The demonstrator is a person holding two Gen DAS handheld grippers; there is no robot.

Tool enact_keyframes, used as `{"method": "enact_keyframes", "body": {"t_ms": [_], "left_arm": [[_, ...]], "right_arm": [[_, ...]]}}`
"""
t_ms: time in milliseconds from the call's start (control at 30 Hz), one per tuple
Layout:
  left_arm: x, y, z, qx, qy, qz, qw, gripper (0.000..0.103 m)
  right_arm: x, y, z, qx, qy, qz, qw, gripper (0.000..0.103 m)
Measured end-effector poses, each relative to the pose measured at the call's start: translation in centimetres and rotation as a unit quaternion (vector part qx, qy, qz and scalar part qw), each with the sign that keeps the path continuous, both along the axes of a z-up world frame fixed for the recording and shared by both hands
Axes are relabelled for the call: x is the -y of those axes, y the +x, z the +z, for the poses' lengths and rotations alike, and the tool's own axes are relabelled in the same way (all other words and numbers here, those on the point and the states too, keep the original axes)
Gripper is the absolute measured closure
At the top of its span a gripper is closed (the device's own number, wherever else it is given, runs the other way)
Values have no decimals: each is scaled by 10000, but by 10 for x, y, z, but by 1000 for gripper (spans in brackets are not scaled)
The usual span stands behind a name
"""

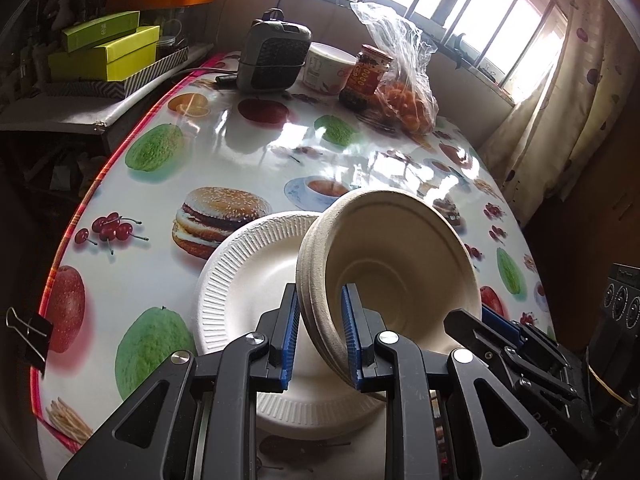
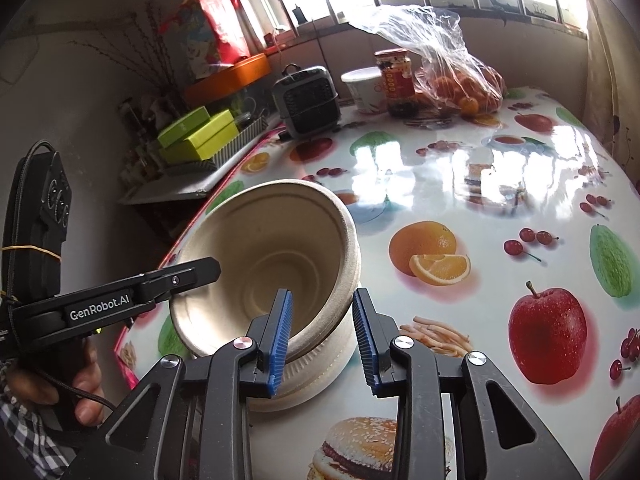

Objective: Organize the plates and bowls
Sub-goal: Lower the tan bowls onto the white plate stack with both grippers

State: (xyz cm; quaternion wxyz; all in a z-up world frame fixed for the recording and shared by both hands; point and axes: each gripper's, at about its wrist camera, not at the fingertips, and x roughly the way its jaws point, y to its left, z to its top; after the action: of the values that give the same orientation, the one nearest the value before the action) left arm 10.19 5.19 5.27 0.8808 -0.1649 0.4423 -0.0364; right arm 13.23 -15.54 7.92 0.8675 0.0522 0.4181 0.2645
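Observation:
A stack of nested beige paper bowls (image 1: 400,248) hangs tilted over a white ribbed paper plate (image 1: 240,288) near the front of the table. My left gripper (image 1: 320,296) is shut on the stack's near rim, one blue pad outside and one inside. In the right wrist view the same bowls (image 2: 272,248) tip toward the camera above the plate (image 2: 312,372). My right gripper (image 2: 322,294) clamps their right rim, its pads on either side of the wall. Each gripper shows in the other's view: the right gripper (image 1: 472,316) and the left gripper (image 2: 200,276), held by a hand (image 2: 86,392).
The table (image 1: 224,152) has a glossy fruit-printed cloth. At its far end stand a grey heater (image 1: 274,54), a white tub (image 1: 326,66), a red-labelled jar (image 1: 362,78) and a bag of oranges (image 1: 408,108). Green boxes (image 1: 106,54) sit on a shelf to the left. A binder clip (image 1: 28,334) grips the table's edge.

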Motion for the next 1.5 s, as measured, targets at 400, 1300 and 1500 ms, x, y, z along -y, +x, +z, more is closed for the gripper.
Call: {"method": "enact_keyframes", "body": {"t_ms": [400, 1300, 1500], "left_arm": [[-24, -4, -2, -54, 11, 271, 9996, 81], [-29, 1, -21, -223, 32, 281, 9994, 79], [-28, -1, -22, -230, 105, 289, 9993, 74]], "right_arm": [[-28, 4, -1, -70, -78, 299, 9995, 73], [-36, 6, -7, -66, -208, 331, 9992, 71], [-36, 3, -7, -40, -251, 264, 9993, 64]]}}
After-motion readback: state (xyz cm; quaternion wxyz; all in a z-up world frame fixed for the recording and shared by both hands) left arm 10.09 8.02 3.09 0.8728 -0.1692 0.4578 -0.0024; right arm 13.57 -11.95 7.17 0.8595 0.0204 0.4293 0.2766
